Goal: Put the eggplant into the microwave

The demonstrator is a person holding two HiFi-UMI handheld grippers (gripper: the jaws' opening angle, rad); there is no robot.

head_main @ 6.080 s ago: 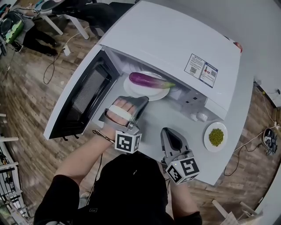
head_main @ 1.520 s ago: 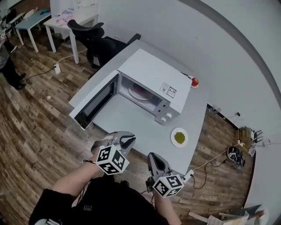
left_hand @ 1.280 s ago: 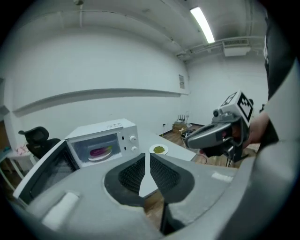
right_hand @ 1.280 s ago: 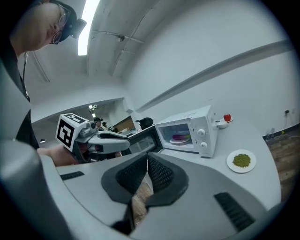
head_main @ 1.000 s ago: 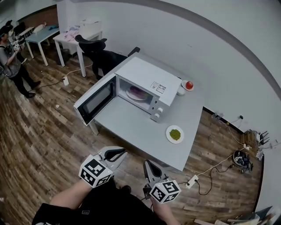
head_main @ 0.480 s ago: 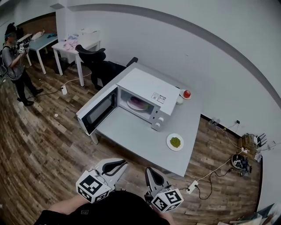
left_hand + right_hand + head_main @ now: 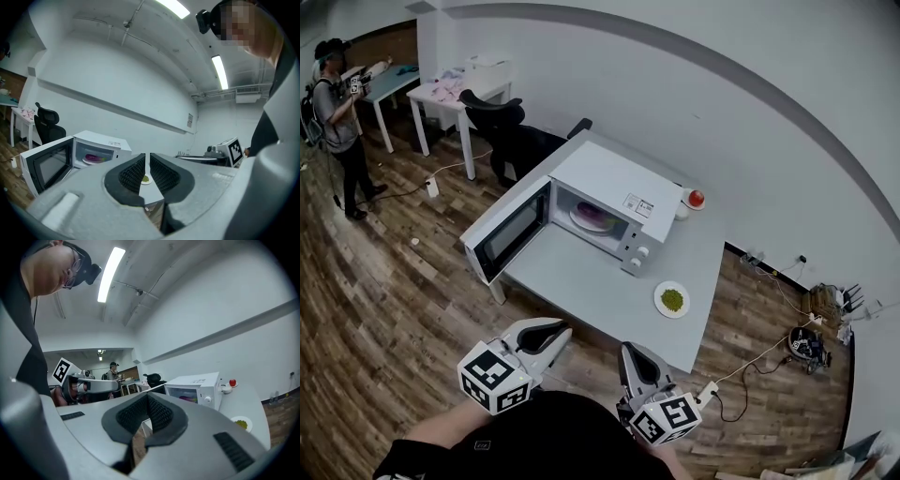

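Observation:
The purple eggplant [image 7: 596, 218] lies on a white plate inside the white microwave [image 7: 609, 178], whose door [image 7: 502, 234] hangs open to the left. Both grippers hover over the wooden floor, well short of the table. My left gripper [image 7: 565, 330] has only a thin slit between its pads, and nothing is in it. My right gripper [image 7: 630, 349] is shut and empty. In the left gripper view, the left gripper [image 7: 146, 159] points at the table, with the eggplant [image 7: 96, 158] far off. The right gripper view has the right gripper [image 7: 147, 397] with its tips touching, and the eggplant [image 7: 189, 398] beyond.
On the grey table [image 7: 581, 281] a small plate of green food [image 7: 672, 299] sits right of the microwave, and a red object [image 7: 697, 198] is by the wall. A black office chair [image 7: 492, 108] stands behind the table; a person [image 7: 337, 122] stands far left. Cables [image 7: 750, 366] lie on the floor.
Six seconds ago my left gripper was at the microwave's mouth; both grippers have since drawn back off the table. Over the last second the view pulled back and both grippers shifted a little.

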